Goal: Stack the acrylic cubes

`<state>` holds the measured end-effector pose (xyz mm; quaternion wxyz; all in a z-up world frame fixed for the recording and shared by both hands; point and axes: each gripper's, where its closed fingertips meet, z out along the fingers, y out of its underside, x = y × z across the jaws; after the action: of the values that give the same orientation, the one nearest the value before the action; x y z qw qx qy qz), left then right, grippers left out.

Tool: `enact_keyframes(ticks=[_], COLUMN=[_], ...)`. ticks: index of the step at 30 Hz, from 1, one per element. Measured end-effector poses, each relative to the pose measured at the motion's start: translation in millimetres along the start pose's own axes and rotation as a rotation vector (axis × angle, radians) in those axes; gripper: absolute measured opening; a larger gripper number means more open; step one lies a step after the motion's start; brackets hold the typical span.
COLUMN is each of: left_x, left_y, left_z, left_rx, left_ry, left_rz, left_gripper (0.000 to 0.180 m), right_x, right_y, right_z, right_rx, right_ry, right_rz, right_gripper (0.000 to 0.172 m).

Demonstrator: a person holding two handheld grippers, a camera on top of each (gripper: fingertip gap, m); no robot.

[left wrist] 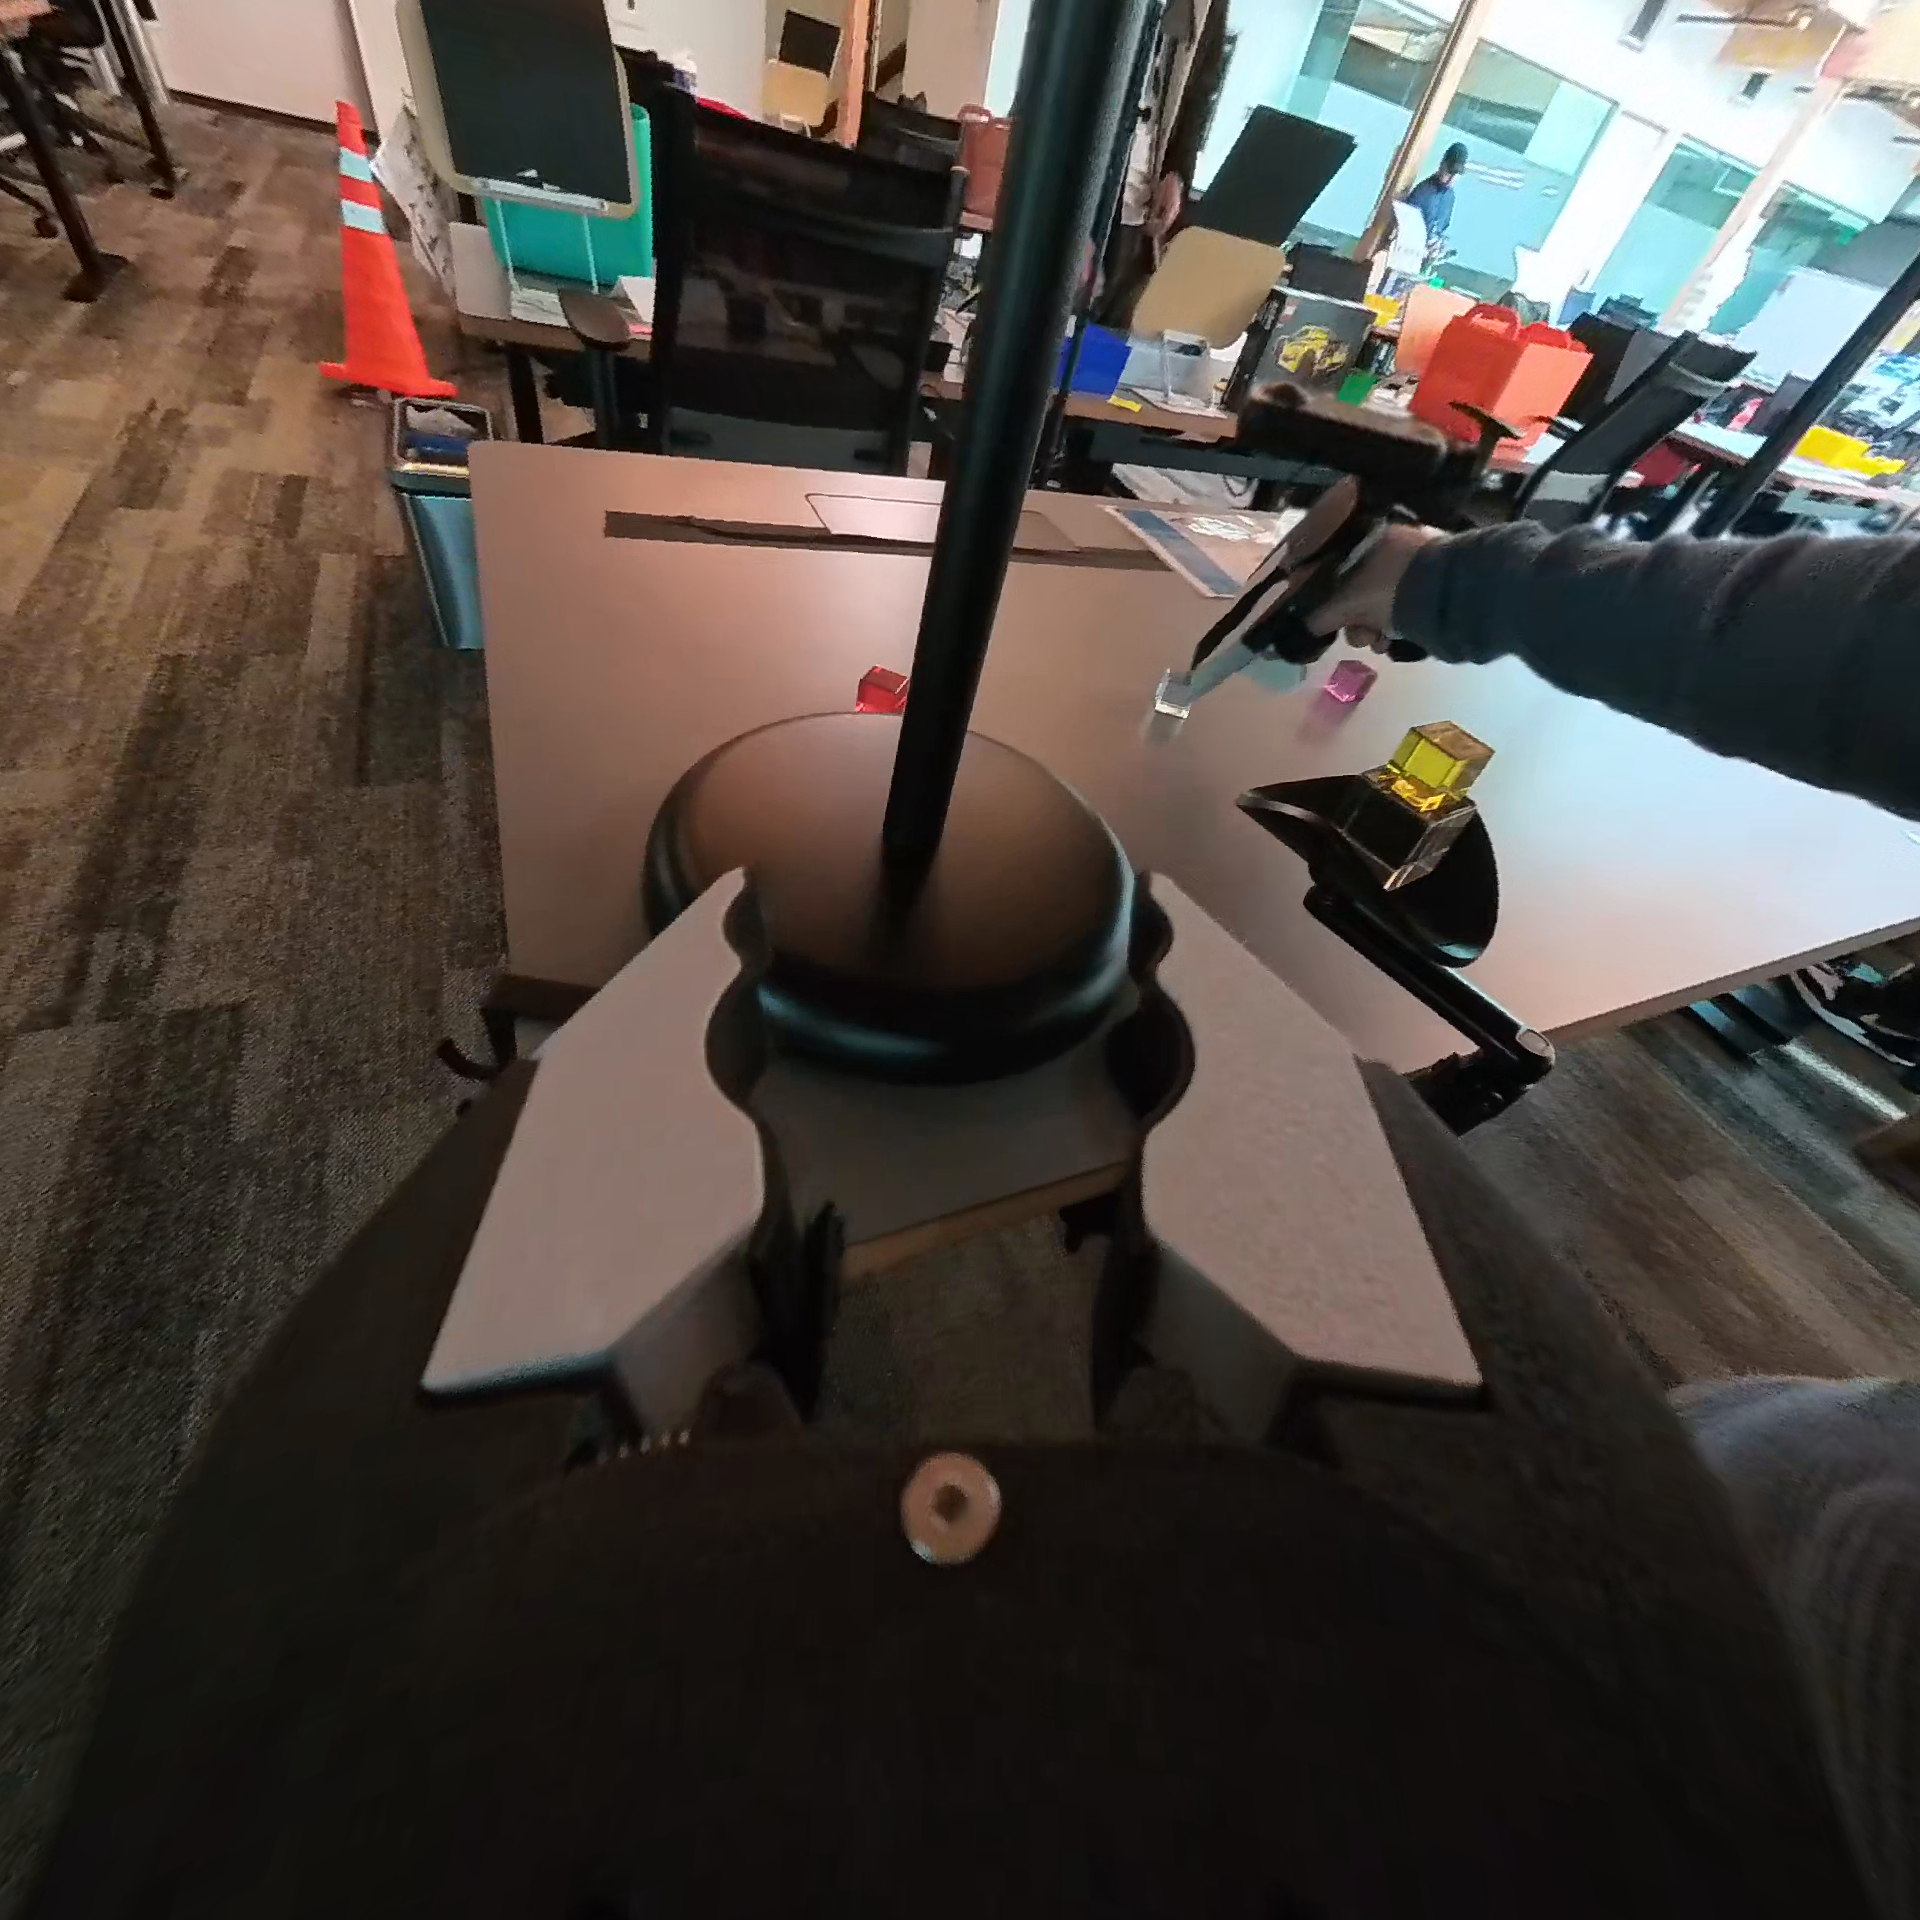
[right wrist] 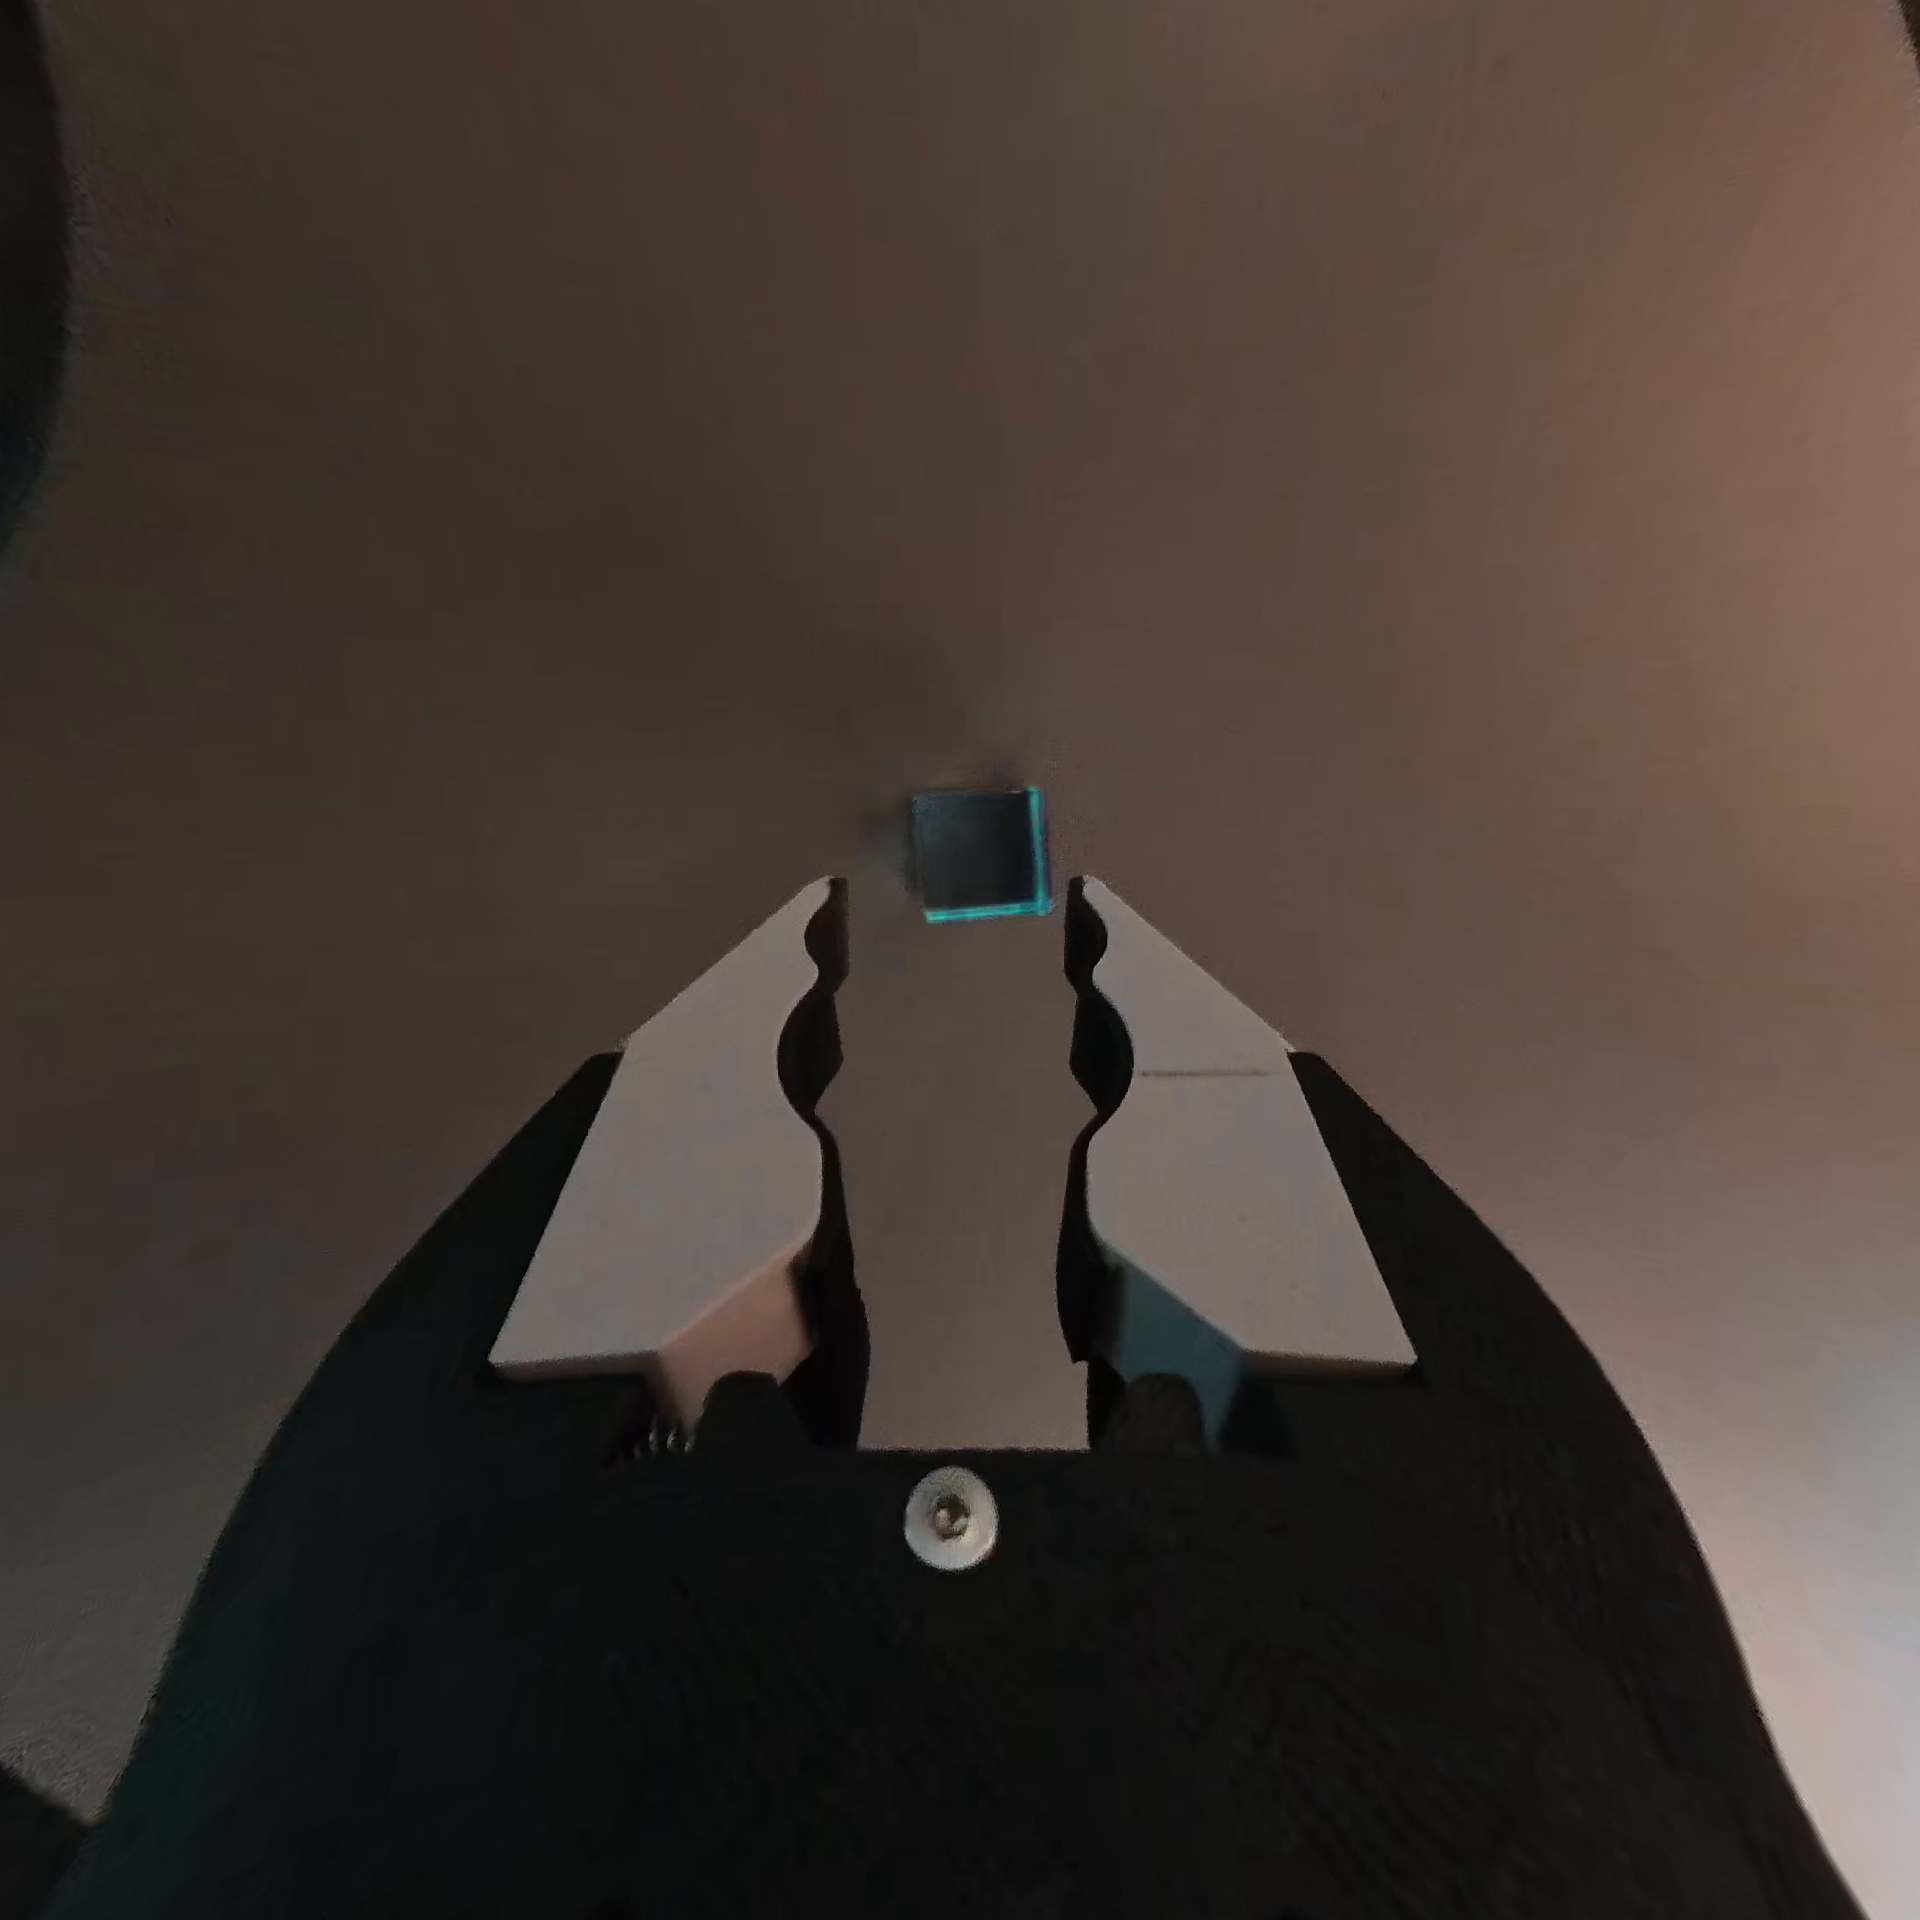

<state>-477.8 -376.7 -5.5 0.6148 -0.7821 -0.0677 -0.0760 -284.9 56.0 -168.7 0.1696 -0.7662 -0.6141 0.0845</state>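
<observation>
My right gripper (right wrist: 956, 883) is open over the table (right wrist: 935, 416). A small clear cube with teal edges (right wrist: 977, 868) lies just beyond its fingertips, with a gap on each side, so neither pad touches it. The left wrist view shows this gripper (left wrist: 1190, 681) tilted down at the same cube (left wrist: 1172, 701). My left gripper (left wrist: 940, 904) is open and holds nothing. Its fingers stand wide above the near rim of a round black stand base (left wrist: 831, 810), from which a black pole (left wrist: 997, 364) rises. A red cube (left wrist: 881, 689) sits behind the base.
A pink cube (left wrist: 1351, 686) lies on the table. A yellow cube (left wrist: 1439, 758) sits on a clear block (left wrist: 1403, 842) on a black disc with a clamped arm (left wrist: 1455, 914). Beyond the table (left wrist: 644, 623) are a bin (left wrist: 442, 520), an orange cone (left wrist: 374, 270) and chairs.
</observation>
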Motion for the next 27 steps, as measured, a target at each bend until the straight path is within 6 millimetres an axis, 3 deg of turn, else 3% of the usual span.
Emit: enact_keyframes(ticks=[5,9,12,17,19,22,27], left_x=[-1.2,-3.4,-3.8,2.3,6.6,12.8,19.6], left_y=[4.6,3.6,1.3,-2.5,-3.0,-2.9,-3.4], left_z=[-2.8,-3.5,-0.3,10.9,15.9,22.3,28.0], left_rx=[-0.014,-0.002,0.013,0.037,0.037,0.036,0.026], left_ry=[-0.013,-0.008,0.009,0.064,0.089,0.123,0.165], left_rz=[-0.003,-0.012,-0.015,-0.030,-0.027,-0.020,-0.006], left_gripper=[0.070,0.069,0.069,0.069,0.069,0.069,0.068], right_x=[0.9,-18.8,-56.2,-146.8,-180.0,-215.2,-238.5], right_y=[3.9,-5.7,-20.0,-32.0,-29.4,-18.9,-4.7], right_z=[11.0,-10.0,-54.1,-147.4,-175.5,-196.3,-193.1], right_rx=[-0.060,-0.018,0.068,0.219,0.243,0.213,0.133], right_ry=[-0.034,-0.099,-0.169,-0.309,-0.358,-0.393,-0.390], right_rz=[0.015,-0.008,-0.113,-0.357,-0.441,-0.536,-0.580], right_gripper=[0.025,0.024,0.024,0.024,0.024,0.024,0.024])
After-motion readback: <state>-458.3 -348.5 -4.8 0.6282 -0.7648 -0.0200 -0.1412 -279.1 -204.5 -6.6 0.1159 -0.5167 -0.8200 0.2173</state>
